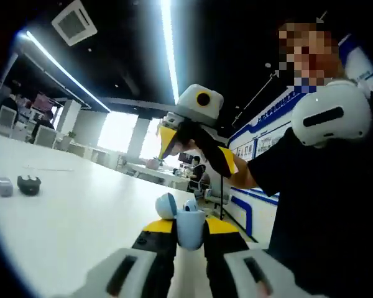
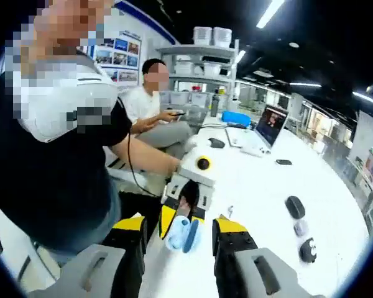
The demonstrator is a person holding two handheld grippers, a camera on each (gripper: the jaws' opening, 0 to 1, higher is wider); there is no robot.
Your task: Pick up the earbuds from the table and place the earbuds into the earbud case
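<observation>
In the left gripper view we see the left gripper (image 1: pixel 190 231) clamped on a pale blue case (image 1: pixel 190 228), one only, its lid (image 1: pixel 166 205) swung open toward 11 o'clock. We cannot tell whether an earbud lies inside. At 12 o'clock from it hangs the right gripper (image 1: pixel 174 141), raised off the white table (image 1: pixel 74 211), with a hand (image 1: pixel 188 145) behind it; whether its jaws hold anything we cannot tell. Far out at 9 o'clock three small things (image 1: pixel 15 185) lie in a row on the table.

In the right gripper view the right gripper (image 2: pixel 177 234) has its jaws apart. Between them, further off, the left gripper (image 2: pixel 184 226) holds the same case (image 2: pixel 183 235). At 4 o'clock three small dark things (image 2: pixel 300 228) lie on the table (image 2: pixel 261 186), and one laptop (image 2: pixel 265 131) stands at 1 o'clock. A seated person (image 2: pixel 154 99) is at 11 o'clock.
</observation>
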